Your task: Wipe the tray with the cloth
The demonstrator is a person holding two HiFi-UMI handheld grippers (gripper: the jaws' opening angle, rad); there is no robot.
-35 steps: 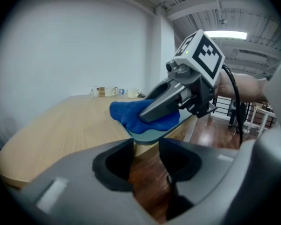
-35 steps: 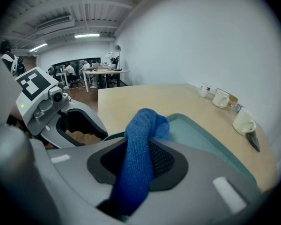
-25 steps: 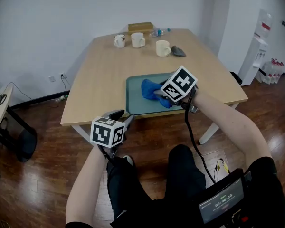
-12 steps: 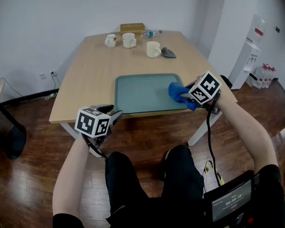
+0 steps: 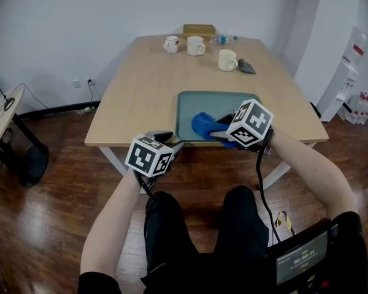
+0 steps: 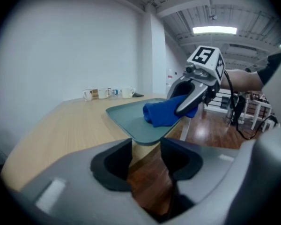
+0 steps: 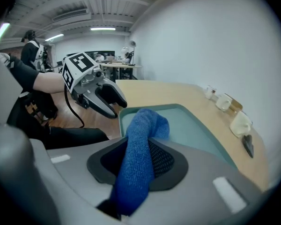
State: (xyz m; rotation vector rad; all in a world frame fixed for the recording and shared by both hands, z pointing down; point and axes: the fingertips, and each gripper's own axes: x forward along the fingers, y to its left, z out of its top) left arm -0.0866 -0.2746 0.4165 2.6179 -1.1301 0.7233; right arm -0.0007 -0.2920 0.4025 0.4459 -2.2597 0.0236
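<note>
Right gripper (image 5: 219,135) is clenched on the blue cloth (image 5: 203,125), a nubbly knit bunched into a thick roll. Its free end rests on the teal tray (image 5: 187,103), at the tray's near edge. Left gripper (image 6: 146,156) hangs just off the tabletop's (image 5: 141,84) near edge; its jaws have just been opening, nothing between them.

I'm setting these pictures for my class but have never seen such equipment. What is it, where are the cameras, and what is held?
No robot: a person holds a two-jaw gripper in each hand. One picture comes from a head camera looking down; the other two from cameras on the grippers. The right gripper is shut on a blue cloth on the green tray. The left gripper, short of the table, is empty; its jaws have just been opening. Mugs stand at the far end.
</note>
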